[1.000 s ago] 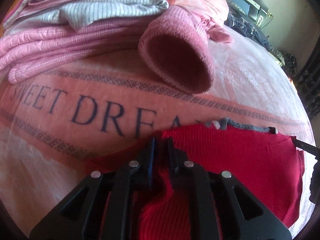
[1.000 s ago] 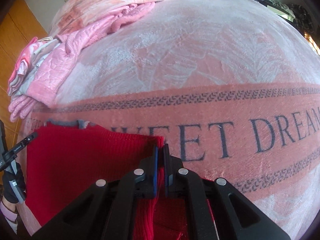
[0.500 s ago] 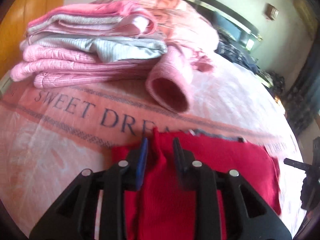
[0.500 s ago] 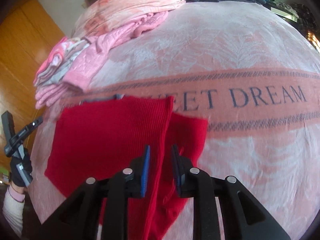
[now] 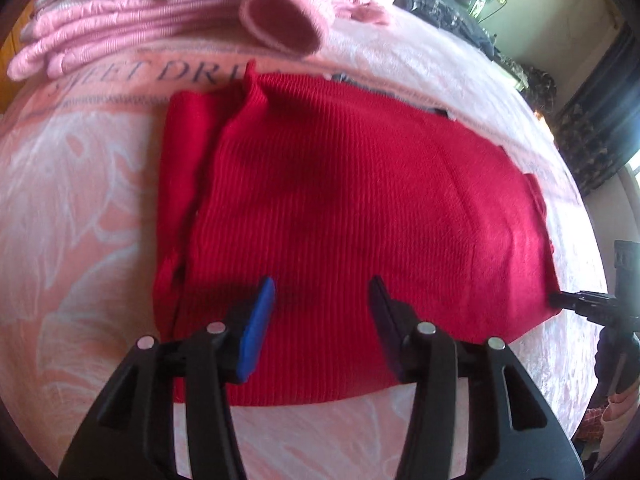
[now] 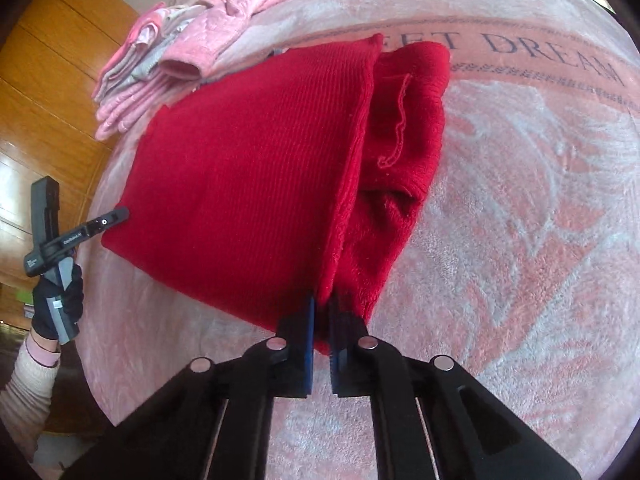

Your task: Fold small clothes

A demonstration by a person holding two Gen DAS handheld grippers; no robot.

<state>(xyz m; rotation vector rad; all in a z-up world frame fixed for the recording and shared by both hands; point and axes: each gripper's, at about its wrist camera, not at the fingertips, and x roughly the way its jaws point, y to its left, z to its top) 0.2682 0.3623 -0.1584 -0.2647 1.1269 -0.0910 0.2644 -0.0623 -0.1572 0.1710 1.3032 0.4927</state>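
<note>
A red knit garment (image 5: pixel 360 184) lies folded flat on the pink blanket, with a narrower folded layer sticking out along one side (image 6: pixel 408 120). My left gripper (image 5: pixel 322 312) hovers wide open over its near edge, nothing between the blue pads. My right gripper (image 6: pixel 322 312) is shut on the garment's (image 6: pixel 240 168) near corner, with red fabric pinched between its fingers. In the left wrist view the right gripper's tip (image 5: pixel 572 302) touches the garment's right corner. A finger of the left gripper (image 6: pixel 108 220) shows by the garment's left corner.
A pile of folded pink and grey clothes (image 5: pixel 120 20) sits at the far side, a pink cuff (image 5: pixel 284 16) drooping off it. The "SWEET DREAM" blanket (image 6: pixel 520 220) covers the bed. Dark clothes (image 5: pixel 460 12) lie far right. A gloved hand (image 6: pixel 56 308) holds the left gripper.
Both grippers pulled back from the garment's far edge to its near edge. The left gripper let go and opened wide. The right gripper, loosened half a second ago, has closed on the near corner.
</note>
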